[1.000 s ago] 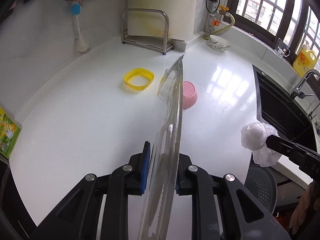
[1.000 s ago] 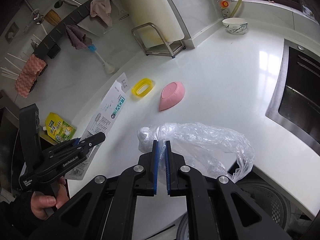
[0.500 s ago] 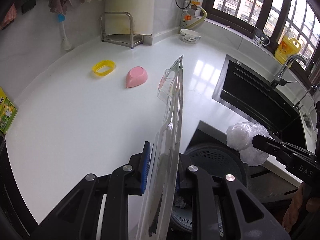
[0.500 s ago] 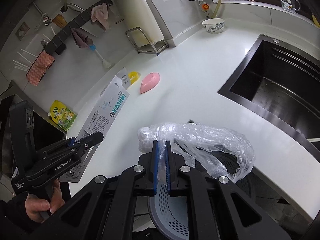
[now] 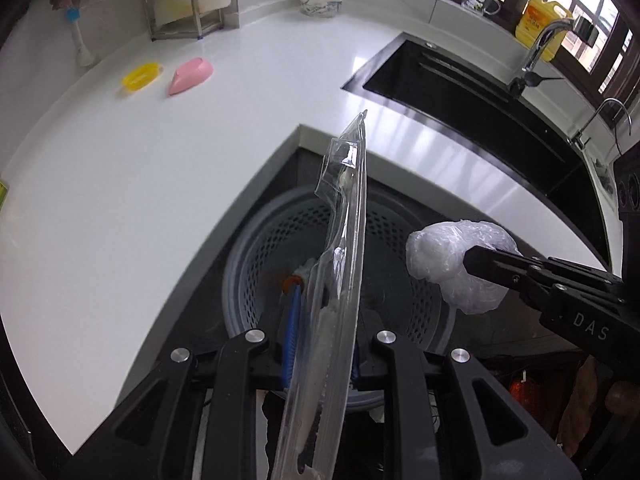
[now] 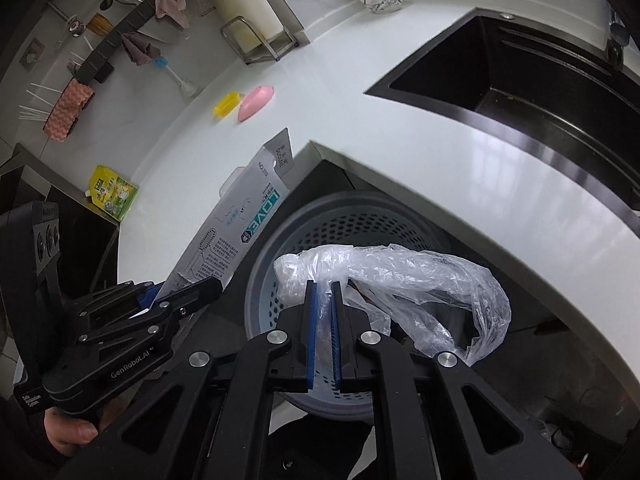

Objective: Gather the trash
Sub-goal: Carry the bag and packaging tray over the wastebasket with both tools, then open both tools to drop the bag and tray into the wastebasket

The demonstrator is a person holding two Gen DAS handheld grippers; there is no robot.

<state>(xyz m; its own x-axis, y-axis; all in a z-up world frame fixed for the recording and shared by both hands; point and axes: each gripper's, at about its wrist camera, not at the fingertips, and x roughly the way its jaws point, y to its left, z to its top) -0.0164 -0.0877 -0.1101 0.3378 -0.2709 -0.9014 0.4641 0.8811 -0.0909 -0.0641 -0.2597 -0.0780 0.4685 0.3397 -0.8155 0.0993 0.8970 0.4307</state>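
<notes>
While both my claws hang above the grey perforated bin (image 5: 404,240) tucked under the white counter (image 5: 120,208), each is clenched on a piece of trash. My left gripper (image 5: 320,344) clamps a clear plastic blister pack (image 5: 340,248) edge-on between its blue pads, and the pack rises toward twelve o'clock in the left wrist view, its printed card back (image 6: 240,220) readable from the right wrist view. My right gripper (image 6: 324,304) pinches a crumpled clear plastic bag (image 6: 400,280), which billows off toward three o'clock over the bin's (image 6: 280,264) rim. In the left wrist view that bag (image 5: 452,264) shows at three o'clock, just beside the pack and over the bin's mouth. On the counter at ten o'clock lie a yellow ring-shaped dish (image 5: 141,76) and a pink dish (image 5: 190,75), well apart from the bin. A black sink (image 5: 480,112) sits at two o'clock.
</notes>
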